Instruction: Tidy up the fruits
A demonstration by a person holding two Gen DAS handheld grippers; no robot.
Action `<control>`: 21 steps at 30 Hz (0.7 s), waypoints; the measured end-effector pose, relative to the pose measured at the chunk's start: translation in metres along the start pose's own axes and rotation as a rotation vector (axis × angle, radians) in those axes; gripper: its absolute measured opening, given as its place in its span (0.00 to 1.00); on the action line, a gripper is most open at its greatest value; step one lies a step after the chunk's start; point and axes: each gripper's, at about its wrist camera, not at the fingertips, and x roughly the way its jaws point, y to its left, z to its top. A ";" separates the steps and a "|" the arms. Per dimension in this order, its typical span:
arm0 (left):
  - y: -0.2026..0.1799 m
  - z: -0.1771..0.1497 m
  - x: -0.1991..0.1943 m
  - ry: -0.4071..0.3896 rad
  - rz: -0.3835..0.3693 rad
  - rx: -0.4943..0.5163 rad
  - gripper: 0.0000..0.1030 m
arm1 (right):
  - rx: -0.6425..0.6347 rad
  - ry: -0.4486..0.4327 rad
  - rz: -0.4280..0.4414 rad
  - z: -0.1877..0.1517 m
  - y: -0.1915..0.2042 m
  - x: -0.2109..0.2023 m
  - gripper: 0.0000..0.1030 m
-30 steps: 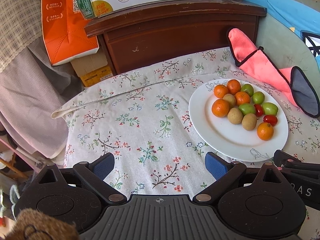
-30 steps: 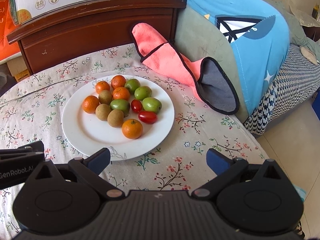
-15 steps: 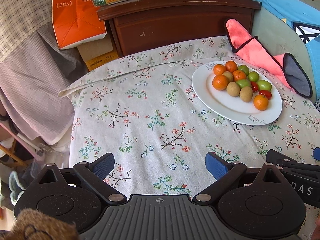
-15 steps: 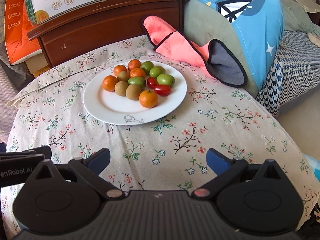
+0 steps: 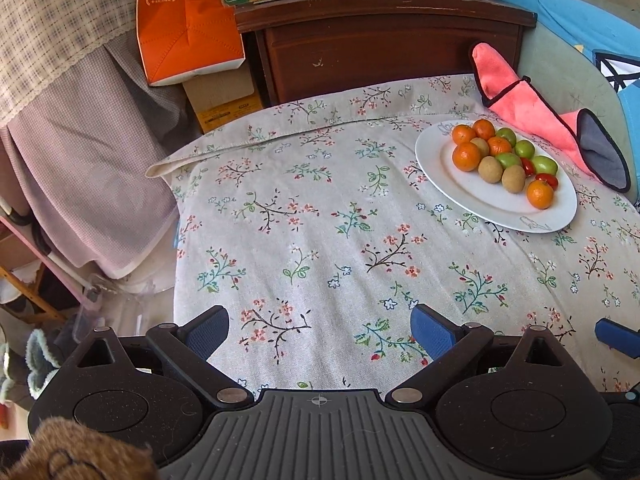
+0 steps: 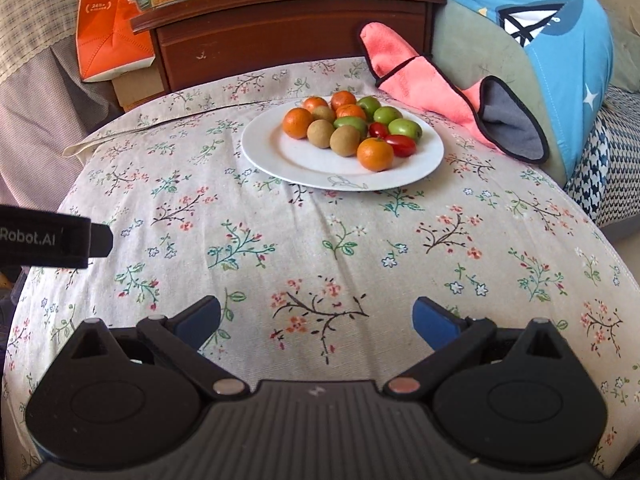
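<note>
A white plate (image 6: 312, 166) (image 5: 480, 204) sits on the floral tablecloth toward the far side. It holds grouped fruit: several oranges (image 6: 375, 154) (image 5: 540, 194), brown kiwis (image 6: 345, 141) (image 5: 490, 169), green fruits (image 6: 405, 129) (image 5: 544, 164) and two red tomatoes (image 6: 400, 144) (image 5: 546, 179). My left gripper (image 5: 318, 330) is open and empty, low over the cloth, well short and left of the plate. My right gripper (image 6: 316, 318) is open and empty, near the table's front, well short of the plate. The left gripper's side also shows in the right wrist view (image 6: 52, 242).
A pink and grey cloth (image 6: 440, 92) lies right of the plate against a blue cushion (image 6: 560, 40). A dark wooden cabinet (image 6: 288, 36) with a milk carton box stands behind the table. An orange bag (image 5: 184, 24) and draped fabric are at the left.
Both grippers have pulled back from the plate toward the table's front. The plate looks smaller and farther. Both stay open and empty. The fruit has not moved.
</note>
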 end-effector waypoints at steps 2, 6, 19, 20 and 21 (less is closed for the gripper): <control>0.004 0.001 -0.001 -0.004 -0.001 -0.013 0.96 | -0.022 0.000 0.016 -0.005 0.007 0.003 0.99; 0.008 0.005 -0.005 -0.009 -0.017 -0.039 0.96 | -0.070 -0.038 0.015 -0.015 0.020 0.005 0.99; 0.009 0.008 -0.008 -0.014 -0.040 -0.060 0.96 | -0.124 -0.168 0.033 -0.019 0.048 0.019 0.99; 0.009 0.008 -0.008 -0.015 -0.041 -0.061 0.96 | -0.123 -0.172 0.037 -0.018 0.049 0.021 0.99; 0.009 0.008 -0.008 -0.015 -0.041 -0.061 0.96 | -0.125 -0.175 0.036 -0.016 0.050 0.023 0.99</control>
